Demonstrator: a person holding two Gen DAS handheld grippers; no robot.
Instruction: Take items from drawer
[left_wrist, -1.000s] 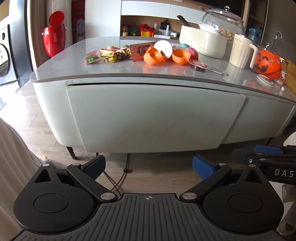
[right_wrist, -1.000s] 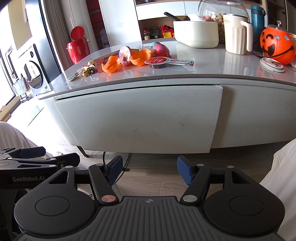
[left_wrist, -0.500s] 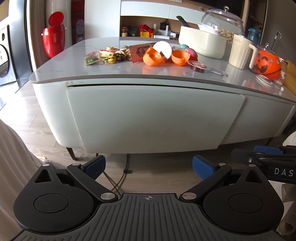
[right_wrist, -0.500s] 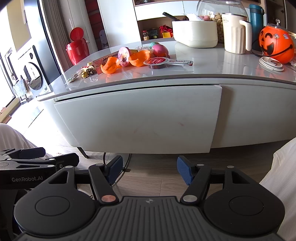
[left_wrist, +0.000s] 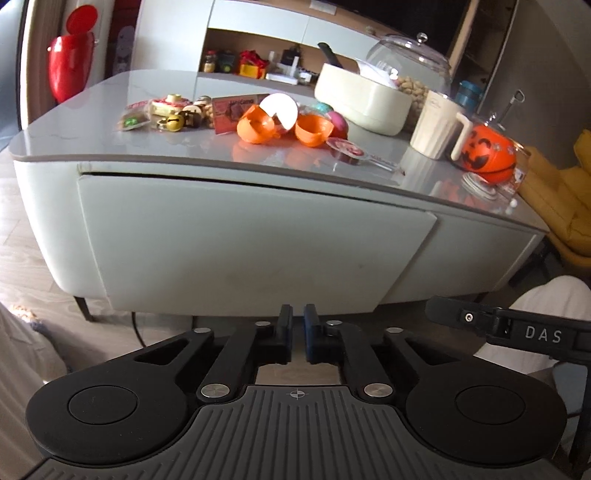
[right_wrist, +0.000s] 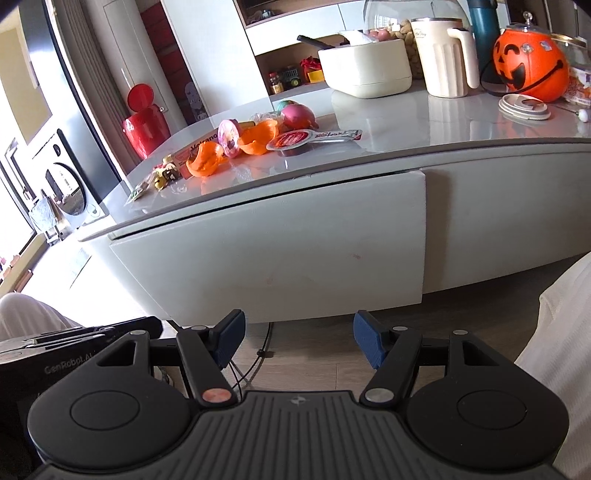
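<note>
The wide white drawer front (left_wrist: 251, 243) (right_wrist: 280, 254) of a low table is pushed in, so its contents are hidden. My left gripper (left_wrist: 297, 325) hangs low before the drawer's lower edge, apart from it, its blue pads together and shut on nothing. My right gripper (right_wrist: 299, 338) is held open in front of the same drawer, nothing between its fingers. On the tabletop (left_wrist: 92, 136) lie orange capsule halves (left_wrist: 256, 127) (right_wrist: 207, 158), a pink ball (right_wrist: 297, 115), sweets and small toys (left_wrist: 173, 118).
Further right on the table stand a cream box (right_wrist: 365, 68), a cream jug (right_wrist: 445, 55) and an orange pumpkin bucket (left_wrist: 485, 153) (right_wrist: 530, 62). A red bin (left_wrist: 68, 66) stands behind. A cable (right_wrist: 258, 354) runs on the wooden floor. A person's pale trousers (right_wrist: 554, 350) flank the grippers.
My left gripper has gone from wide open to shut, with nothing caught. Both views have tilted a little. The right gripper keeps the same opening.
</note>
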